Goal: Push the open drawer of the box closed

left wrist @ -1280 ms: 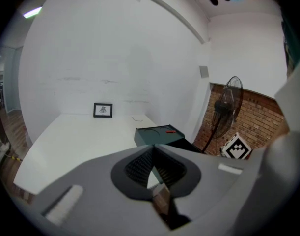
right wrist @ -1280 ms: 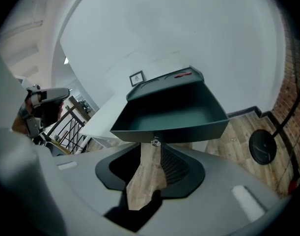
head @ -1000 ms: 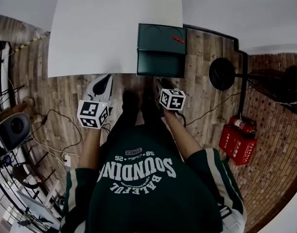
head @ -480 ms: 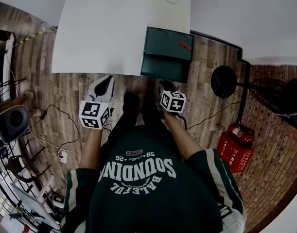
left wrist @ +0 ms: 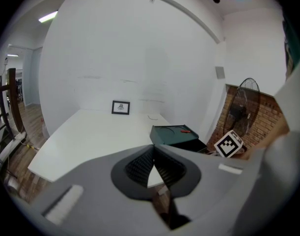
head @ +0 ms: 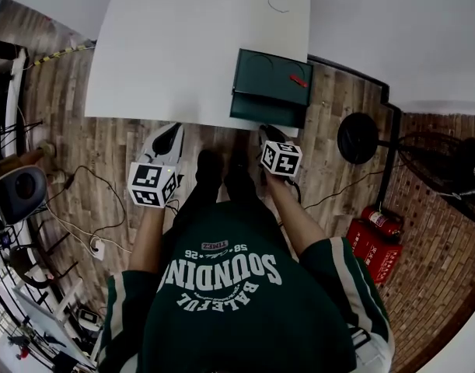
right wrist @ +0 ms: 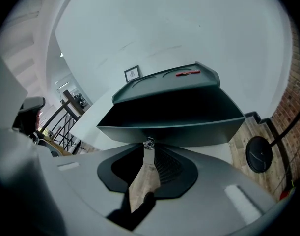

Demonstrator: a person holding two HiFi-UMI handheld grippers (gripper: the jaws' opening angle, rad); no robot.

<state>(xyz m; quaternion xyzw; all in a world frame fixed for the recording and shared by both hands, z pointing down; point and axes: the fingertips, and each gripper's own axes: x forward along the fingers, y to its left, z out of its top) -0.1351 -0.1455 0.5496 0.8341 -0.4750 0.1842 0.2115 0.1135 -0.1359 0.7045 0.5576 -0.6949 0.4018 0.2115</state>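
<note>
Jaws just narrowed, empty, our right gripper [right wrist: 149,150] has the dark green box's [right wrist: 164,82] open drawer [right wrist: 189,132] at its tips.

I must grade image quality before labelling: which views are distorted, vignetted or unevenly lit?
Head view: strong fisheye, the floor bends at the corners; even light on the green box. Left gripper view: black round vignette; the white table is very bright. Right gripper view: same vignette; the open drawer is in deep shadow inside.
</note>
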